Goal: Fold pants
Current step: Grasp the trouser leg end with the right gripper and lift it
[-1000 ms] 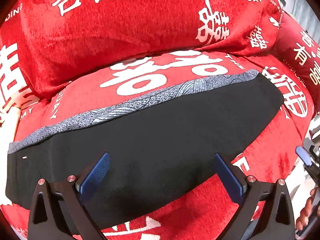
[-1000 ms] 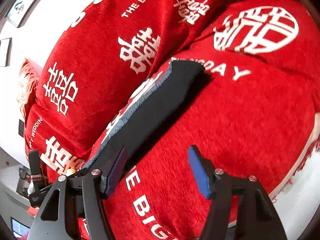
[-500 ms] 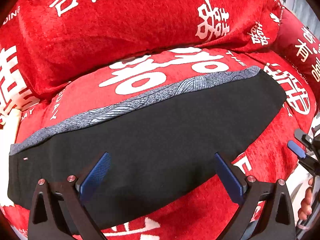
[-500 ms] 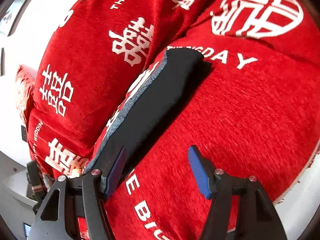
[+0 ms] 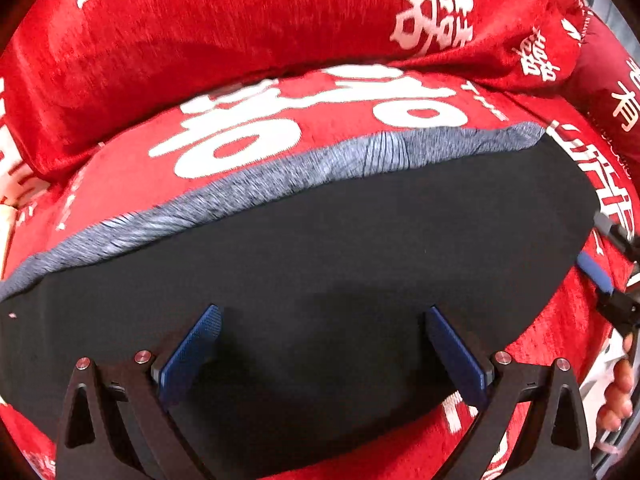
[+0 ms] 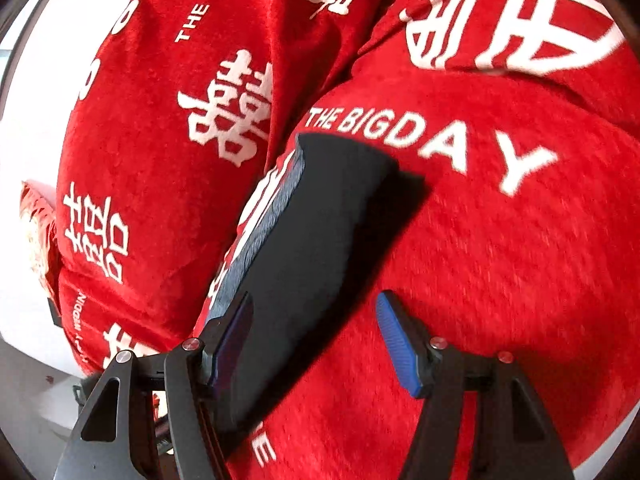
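Observation:
Black pants [image 5: 320,264] with a grey patterned band [image 5: 280,176] along their far edge lie folded flat on a red seat cushion [image 5: 280,128]. My left gripper [image 5: 320,344] hovers over the near part of the pants, open, its blue pads wide apart with nothing between them. In the right wrist view the pants [image 6: 320,220] run away as a long dark strip. My right gripper [image 6: 316,332] is open near their near edge, the left pad over black cloth, the right pad over red cushion. The right gripper's blue pad [image 5: 596,276] shows at the left wrist view's right edge.
A red sofa back cushion [image 5: 240,20] with white characters rises behind the seat. A second seat cushion [image 6: 500,220] lies to the right of the pants. A person's fingers [image 5: 616,396] appear at the far right. White wall and floor [image 6: 32,140] lie left of the sofa.
Both grippers have dropped closer to the pants, which fill more of each view. The right gripper has rolled and come in toward the pants' end. Both stayed open.

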A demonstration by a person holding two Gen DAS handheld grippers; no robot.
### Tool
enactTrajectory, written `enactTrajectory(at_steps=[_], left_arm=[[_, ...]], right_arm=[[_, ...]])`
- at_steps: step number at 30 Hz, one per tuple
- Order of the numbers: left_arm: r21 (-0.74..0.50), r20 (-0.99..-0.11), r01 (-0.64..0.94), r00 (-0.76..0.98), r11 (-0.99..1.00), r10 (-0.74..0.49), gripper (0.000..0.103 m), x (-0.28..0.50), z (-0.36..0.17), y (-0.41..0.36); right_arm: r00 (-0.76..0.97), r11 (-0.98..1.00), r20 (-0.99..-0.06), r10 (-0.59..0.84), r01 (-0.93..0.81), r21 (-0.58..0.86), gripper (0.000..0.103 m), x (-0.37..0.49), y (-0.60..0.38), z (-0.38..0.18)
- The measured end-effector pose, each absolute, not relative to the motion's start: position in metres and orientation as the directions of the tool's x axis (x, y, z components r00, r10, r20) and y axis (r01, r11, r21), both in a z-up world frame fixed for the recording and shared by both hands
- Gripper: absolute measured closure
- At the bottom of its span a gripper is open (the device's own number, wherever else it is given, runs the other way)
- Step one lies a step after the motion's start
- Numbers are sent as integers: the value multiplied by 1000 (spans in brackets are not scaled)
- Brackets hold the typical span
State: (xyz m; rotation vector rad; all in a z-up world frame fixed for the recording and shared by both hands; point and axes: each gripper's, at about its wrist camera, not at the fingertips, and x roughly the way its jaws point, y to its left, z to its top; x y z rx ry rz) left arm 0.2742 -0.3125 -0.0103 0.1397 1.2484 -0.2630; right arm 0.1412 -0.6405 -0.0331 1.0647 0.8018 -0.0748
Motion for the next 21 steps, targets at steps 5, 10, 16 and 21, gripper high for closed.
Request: enactTrajectory(at_steps=[5, 10, 16, 21], left_arm=[[-32, -942, 288, 310, 957, -125, 0, 272, -15, -316], [-47, -941, 285, 310, 957, -138, 0, 279, -6, -316], [-24, -915, 296, 379, 955, -140, 0, 293, 6, -338], [19, -927, 335, 359, 942, -109, 0, 293, -26, -365]], right_arm=[[757, 547, -590, 282, 378, 747, 35, 166, -650, -32], [724, 589, -630, 280, 388, 709, 89, 191, -645, -29], [774, 664, -575, 265, 286, 690, 89, 182, -632, 4], [791, 683, -536, 294, 218, 697, 89, 180, -617, 29]])
